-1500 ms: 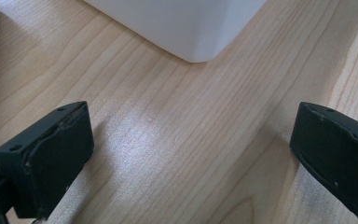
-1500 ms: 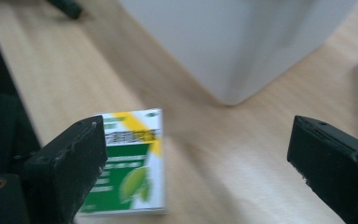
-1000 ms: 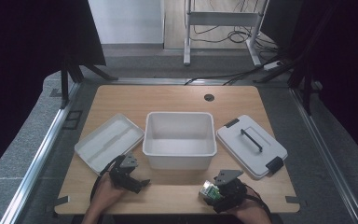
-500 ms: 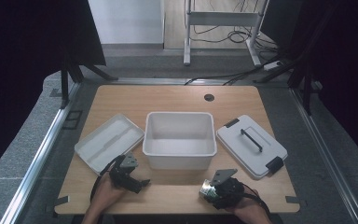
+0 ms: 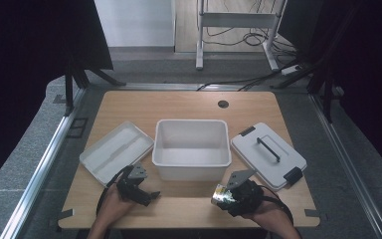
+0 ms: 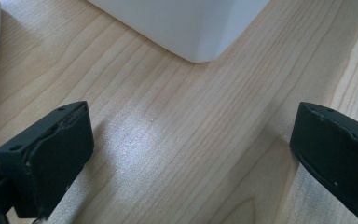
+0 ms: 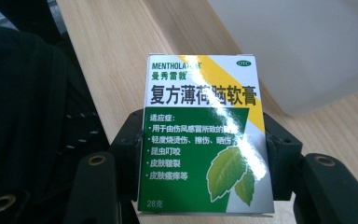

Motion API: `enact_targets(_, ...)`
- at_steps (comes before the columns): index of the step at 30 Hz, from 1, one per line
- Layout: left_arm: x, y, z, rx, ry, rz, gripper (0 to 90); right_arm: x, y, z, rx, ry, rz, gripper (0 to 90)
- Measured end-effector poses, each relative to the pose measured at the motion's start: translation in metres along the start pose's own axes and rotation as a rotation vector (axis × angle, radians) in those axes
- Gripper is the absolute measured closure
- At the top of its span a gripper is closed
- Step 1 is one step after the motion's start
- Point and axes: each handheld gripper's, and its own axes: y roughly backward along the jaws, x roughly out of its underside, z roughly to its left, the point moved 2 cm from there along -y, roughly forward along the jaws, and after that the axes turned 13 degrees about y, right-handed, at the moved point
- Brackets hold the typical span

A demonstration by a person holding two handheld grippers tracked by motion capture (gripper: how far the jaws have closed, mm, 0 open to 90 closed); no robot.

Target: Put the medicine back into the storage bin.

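Observation:
A small white, green and yellow ointment box point(image 7: 200, 140) stands upright between the jaws of my right gripper point(image 7: 205, 142), whose pads press its two sides. These jaws have just been closing onto it. In the high view the box point(image 5: 220, 193) and the right gripper point(image 5: 224, 195) hang just above the table's front edge, in front of the white tub point(image 5: 191, 142). My left gripper point(image 5: 146, 193) rests low near the tub's front left corner. Its jaws point(image 6: 193, 135) stand wide open over bare wood.
The tub's corner point(image 6: 191, 28) lies just ahead of the left jaws. A shallow white tray point(image 5: 115, 149) sits left of the tub and a white lid with a black handle point(image 5: 268, 154) to its right. The wooden table point(image 5: 179, 104) has a cable hole at the back.
My right gripper has closed on the box and risen a little with it. The left gripper has stayed where it was.

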Motion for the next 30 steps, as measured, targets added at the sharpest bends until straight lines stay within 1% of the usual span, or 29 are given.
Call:
enact_targets(4,0.0,0.0,0.0,0.0,0.0,-0.001,0.0,-0.008,0.008,-0.004,-0.019,-0.003,-0.003,44.4)
enact_targets(11,0.0,0.0,0.0,0.0,0.001,-0.001,0.0,-0.022,0.022,-0.009,-0.028,0.01,-0.013,44.4)
enact_targets(17,0.0,0.0,0.0,-0.001,0.001,-0.001,0.0,-0.037,0.036,-0.015,-0.023,0.011,-0.024,44.5)
enact_targets(21,0.0,0.0,0.0,-0.001,0.002,-0.002,0.0,-0.047,0.045,-0.023,-0.021,0.002,-0.036,44.5)
enact_targets(26,0.0,0.0,0.0,-0.003,0.005,-0.003,0.3,-0.06,0.056,-0.036,0.003,-0.007,-0.052,44.5)
enact_targets(30,0.0,0.0,0.0,-0.002,0.007,-0.003,0.3,-0.07,0.06,-0.047,0.045,-0.007,-0.047,44.5)
